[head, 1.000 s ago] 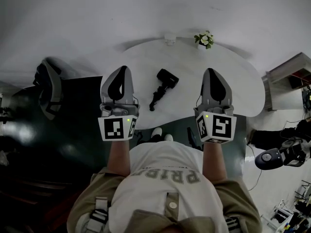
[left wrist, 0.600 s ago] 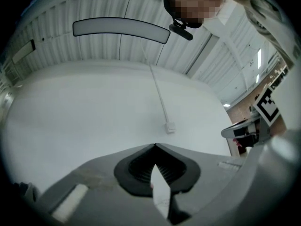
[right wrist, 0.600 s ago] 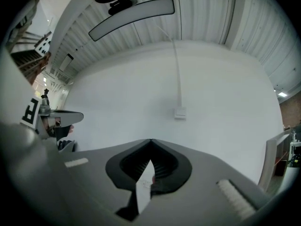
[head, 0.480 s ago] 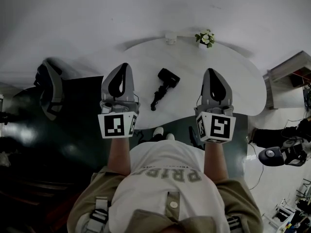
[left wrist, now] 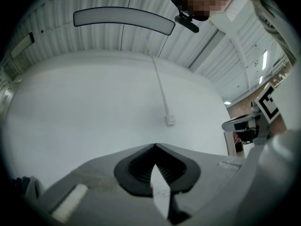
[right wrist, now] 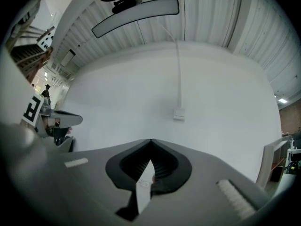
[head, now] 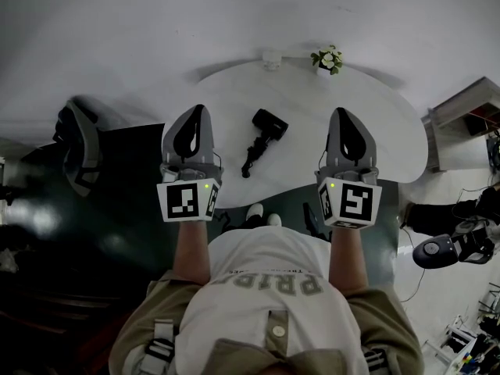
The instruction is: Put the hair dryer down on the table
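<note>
Head view: the black hair dryer lies flat on the white counter, in the gap between the two grippers and touching neither. It sits to the right of the left gripper and to the left of the right gripper, about midway between them. Its wider head is roughly level with the jaw tips and its thin end points back toward the person. A small potted plant stands at the counter's far edge, well beyond the right jaws.

In the left gripper view, the left gripper has its jaws pressed together with nothing between them. The right gripper shows the same: jaws closed and empty. Both point at a white wall with a small switch plate.
</note>
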Demonstrator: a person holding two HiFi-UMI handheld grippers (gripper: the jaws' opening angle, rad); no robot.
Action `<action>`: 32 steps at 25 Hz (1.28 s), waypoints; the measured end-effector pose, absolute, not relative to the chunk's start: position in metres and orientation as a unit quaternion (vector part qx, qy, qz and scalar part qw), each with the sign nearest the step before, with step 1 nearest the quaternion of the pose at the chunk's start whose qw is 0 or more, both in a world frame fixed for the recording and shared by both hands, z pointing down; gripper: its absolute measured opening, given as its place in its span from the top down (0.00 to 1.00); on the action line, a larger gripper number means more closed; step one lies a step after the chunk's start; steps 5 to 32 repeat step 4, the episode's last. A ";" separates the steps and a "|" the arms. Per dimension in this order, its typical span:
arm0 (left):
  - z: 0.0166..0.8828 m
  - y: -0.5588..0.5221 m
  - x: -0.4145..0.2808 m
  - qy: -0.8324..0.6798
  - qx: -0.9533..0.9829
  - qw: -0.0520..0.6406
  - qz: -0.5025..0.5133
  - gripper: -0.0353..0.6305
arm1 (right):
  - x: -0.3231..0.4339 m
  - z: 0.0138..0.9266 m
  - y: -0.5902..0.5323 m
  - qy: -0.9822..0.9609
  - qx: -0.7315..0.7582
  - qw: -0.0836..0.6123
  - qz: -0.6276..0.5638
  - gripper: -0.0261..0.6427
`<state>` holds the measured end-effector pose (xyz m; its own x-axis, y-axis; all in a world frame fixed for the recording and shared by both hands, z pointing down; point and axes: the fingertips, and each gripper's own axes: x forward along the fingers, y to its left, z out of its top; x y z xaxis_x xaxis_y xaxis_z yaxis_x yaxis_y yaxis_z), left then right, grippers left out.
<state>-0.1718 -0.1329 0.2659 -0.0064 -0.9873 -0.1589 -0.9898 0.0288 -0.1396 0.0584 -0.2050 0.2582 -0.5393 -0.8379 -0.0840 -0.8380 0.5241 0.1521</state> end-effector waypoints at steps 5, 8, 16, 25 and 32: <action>0.270 -0.131 -0.174 0.709 -0.698 0.099 0.006 0.94 | 0.055 0.253 -0.204 0.874 -0.476 -0.001 0.097 0.96; 0.270 -0.131 -0.174 0.709 -0.698 0.099 0.006 0.94 | 0.055 0.253 -0.204 0.874 -0.476 -0.001 0.097 0.96; 0.270 -0.131 -0.174 0.709 -0.698 0.099 0.006 0.94 | 0.055 0.253 -0.204 0.874 -0.476 -0.001 0.097 0.96; 0.270 -0.131 -0.174 0.709 -0.698 0.099 0.006 0.94 | 0.055 0.253 -0.204 0.874 -0.476 -0.001 0.097 0.96; 0.270 -0.131 -0.174 0.709 -0.698 0.099 0.006 0.94 | 0.055 0.253 -0.204 0.874 -0.476 -0.001 0.097 0.96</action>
